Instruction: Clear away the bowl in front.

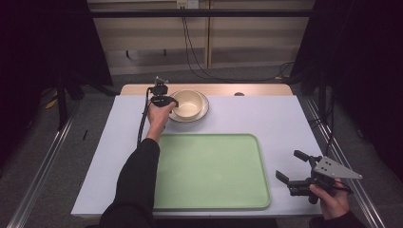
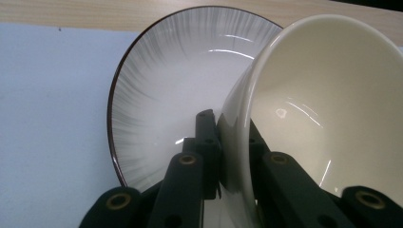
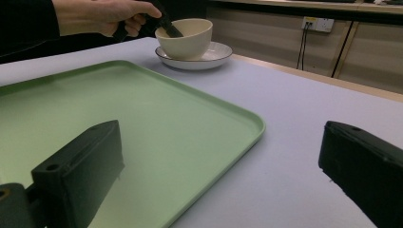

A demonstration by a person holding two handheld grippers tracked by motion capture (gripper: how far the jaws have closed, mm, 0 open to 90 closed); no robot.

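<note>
Left gripper (image 2: 219,156) fingers pinch the cream bowl's (image 2: 328,104) rim to lift it off the plate (image 2: 157,104); right gripper (image 1: 293,167) fingers wide open, empty

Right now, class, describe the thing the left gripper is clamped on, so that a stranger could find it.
On the table, beyond the green tray, a dark-rimmed saucer sits near the far edge. On it stands the cream bowl, plain, deep and unstreaked, its wall pinched by the left gripper.
</note>
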